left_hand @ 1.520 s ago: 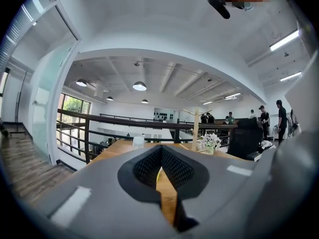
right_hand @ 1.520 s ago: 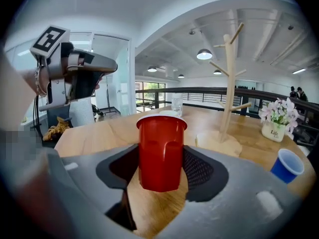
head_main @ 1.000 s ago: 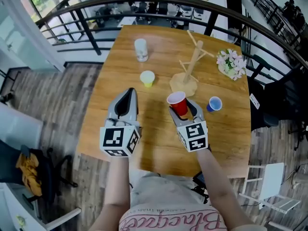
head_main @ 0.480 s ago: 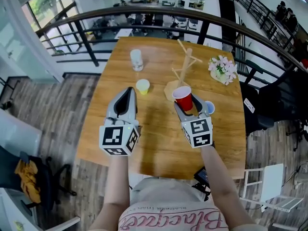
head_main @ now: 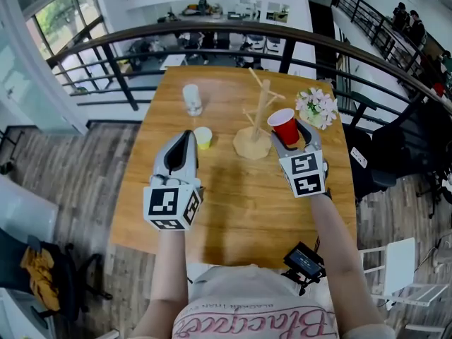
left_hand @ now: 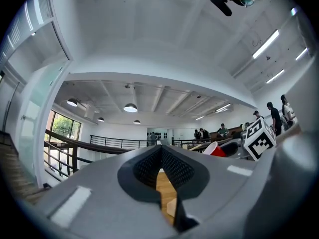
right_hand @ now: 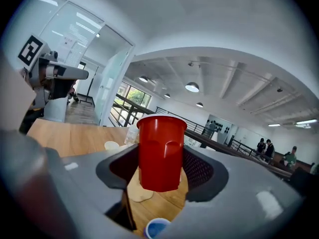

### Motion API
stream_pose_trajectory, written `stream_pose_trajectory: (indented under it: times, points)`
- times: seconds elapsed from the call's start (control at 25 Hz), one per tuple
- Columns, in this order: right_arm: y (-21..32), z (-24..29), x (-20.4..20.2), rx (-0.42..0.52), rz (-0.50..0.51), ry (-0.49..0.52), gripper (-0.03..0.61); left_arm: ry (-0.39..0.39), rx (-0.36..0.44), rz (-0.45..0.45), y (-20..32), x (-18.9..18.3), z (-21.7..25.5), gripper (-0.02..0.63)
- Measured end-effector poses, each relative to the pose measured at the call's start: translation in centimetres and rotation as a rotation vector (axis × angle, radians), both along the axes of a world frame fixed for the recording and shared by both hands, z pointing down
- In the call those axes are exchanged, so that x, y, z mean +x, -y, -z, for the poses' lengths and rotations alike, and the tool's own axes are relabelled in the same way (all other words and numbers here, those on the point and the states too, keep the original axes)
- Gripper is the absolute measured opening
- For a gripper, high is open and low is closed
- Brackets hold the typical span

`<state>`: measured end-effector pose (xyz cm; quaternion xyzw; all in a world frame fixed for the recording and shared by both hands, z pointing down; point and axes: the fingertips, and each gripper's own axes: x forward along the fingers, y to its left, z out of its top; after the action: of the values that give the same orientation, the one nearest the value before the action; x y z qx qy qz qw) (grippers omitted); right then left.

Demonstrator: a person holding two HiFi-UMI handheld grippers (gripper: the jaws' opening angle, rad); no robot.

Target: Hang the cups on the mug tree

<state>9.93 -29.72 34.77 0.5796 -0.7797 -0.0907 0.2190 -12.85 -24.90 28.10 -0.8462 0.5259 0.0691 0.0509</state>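
Wooden counter [head_main: 233, 203] beside a dark railing [head_main: 212, 30]. Right tongs [head_main: 289, 137], jaws spread wide, clamp the red cup [head_main: 284, 124] by its sides, mouth pointing forward along the jaws, raised just right of the mug tree [head_main: 258, 111]. Left tongs [head_main: 186, 138] are fully closed on nothing, poised near the yellow cup [head_main: 203, 137]. A clear cup [head_main: 191, 99] stands farther back, and a blue cup [right_hand: 157, 229] sits on the counter beneath the right tongs.

Step in hand, apparently: bringing the red cup to a peg. A sound hang likely requires tipping the mouth over an upward-slanting peg tip and lowering until the peg bears the cup before release, without jostling the tree.

Free room lies above the tree and over the counter's bare near half. The flowers [head_main: 318, 107] and the counter's right edge crowd the right side.
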Motion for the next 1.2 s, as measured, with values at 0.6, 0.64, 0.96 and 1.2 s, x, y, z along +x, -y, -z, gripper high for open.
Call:
stream_pose_trajectory:
  times: [0.6, 0.64, 0.96, 1.2]
  points:
    - [4.7, 3.2, 1.6, 0.046, 0.051, -0.634, 0.262, 0.017, 0.003, 0.005, 0.6, -0.7, 0.1, 0.014]
    - [4.9, 3.0, 1.5, 0.046, 0.065, -0.699, 0.262, 0.017, 0.003, 0.008, 0.6, -0.9, 0.1, 0.014]
    - [6.3, 1.9, 0.3, 0.089, 0.182, -1.236, 0.262, 0.011, 0.005, 0.022, 0.7, -1.7, 0.2, 0.014]
    - [6.8, 1.7, 0.1, 0.124, 0.251, -1.631, 0.262, 0.006, 0.004, 0.031, 0.7, -2.2, 0.1, 0.014]
